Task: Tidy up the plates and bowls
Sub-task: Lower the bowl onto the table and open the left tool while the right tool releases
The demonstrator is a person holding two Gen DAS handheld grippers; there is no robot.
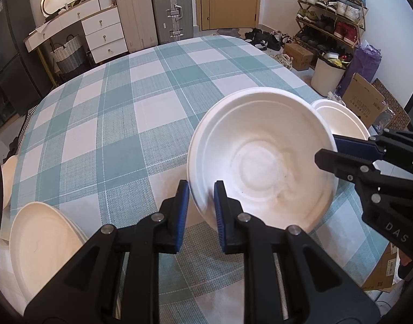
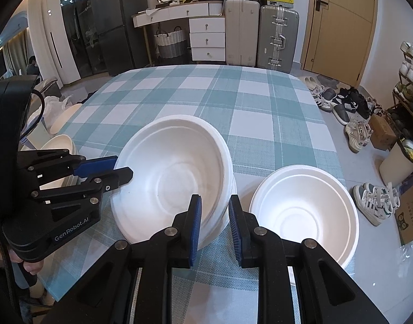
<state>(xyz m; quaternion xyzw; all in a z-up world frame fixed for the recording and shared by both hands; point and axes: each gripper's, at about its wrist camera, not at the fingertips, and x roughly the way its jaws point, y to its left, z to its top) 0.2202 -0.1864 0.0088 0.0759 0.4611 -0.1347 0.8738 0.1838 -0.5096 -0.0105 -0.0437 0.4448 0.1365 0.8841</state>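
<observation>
Your left gripper (image 1: 201, 210) is clamped on the near-left rim of the large white moulded-pulp bowl (image 1: 263, 162), one blue pad inside the wall and one outside; your right gripper (image 2: 214, 224) pinches the opposite rim of the same bowl in the same way, its pads nearly together with only the thin wall between them. Both tools point steeply downward, so the bowl hangs between them, tilted with its opening toward you, just above the teal-and-white checked tablecloth (image 1: 120, 113). A two-sided hold of this kind is likely chosen because the pulp wall is thin and flexes under a single pinch. More than one rim line shows along the far edge of the bowl, so you may be holding a nested pair; the views do not settle this. Immediately to the right of your right gripper sits a second white pulp bowl (image 2: 306, 210), upright on the cloth near the table edge, close beside the held bowl but apart from it. To the left of your left gripper, a stack of cream round pulp plates (image 1: 41, 245) rests at the table's near-left corner, well apart from the held bowl.
</observation>
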